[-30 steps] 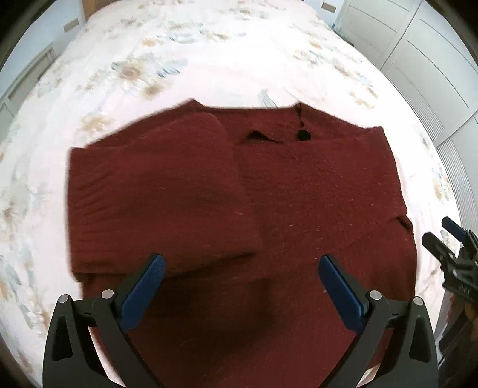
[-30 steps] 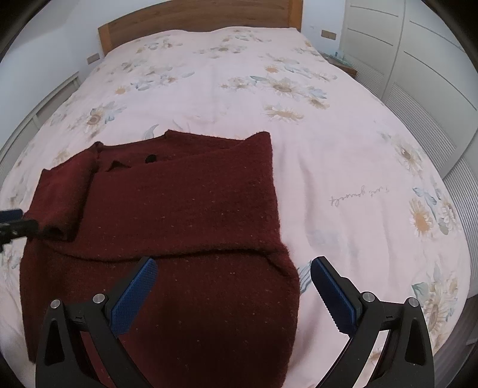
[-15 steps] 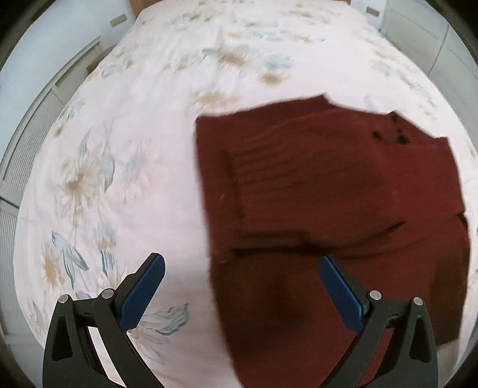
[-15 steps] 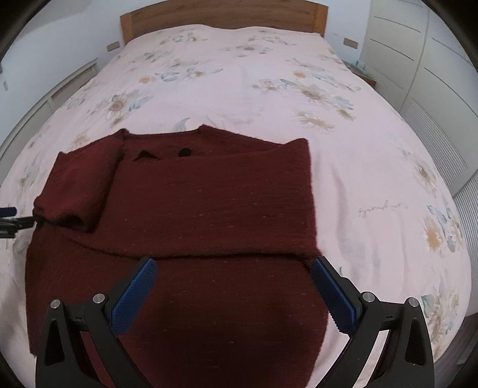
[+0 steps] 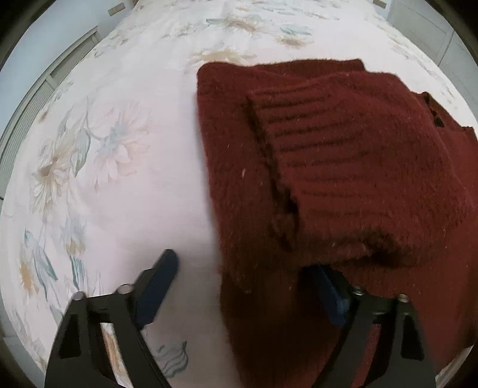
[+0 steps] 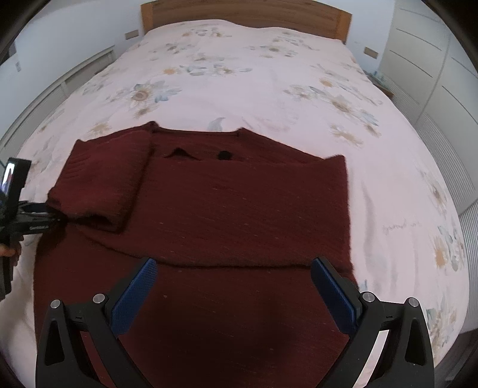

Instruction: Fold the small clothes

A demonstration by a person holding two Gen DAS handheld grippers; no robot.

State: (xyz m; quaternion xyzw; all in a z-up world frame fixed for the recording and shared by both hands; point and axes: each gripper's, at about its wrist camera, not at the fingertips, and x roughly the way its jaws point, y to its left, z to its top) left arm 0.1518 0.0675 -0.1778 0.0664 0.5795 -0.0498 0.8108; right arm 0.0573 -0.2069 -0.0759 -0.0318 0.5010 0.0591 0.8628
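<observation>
Left tool lowered, closing; sweater perhaps hides pad.

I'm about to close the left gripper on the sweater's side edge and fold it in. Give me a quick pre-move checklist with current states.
1. Left gripper straddles the dark red sweater edge, fingers closing: ok.
2. Pads already pressing on the knit: cannot tell.
3. Folded sleeve lies flat on the body: ok.
4. Right gripper open, hovering over the lower body, holding nothing: ok.
5. Neckline faces the headboard: ok.
6. Floral bedspread beside the edge free of clutter: ok.
</observation>
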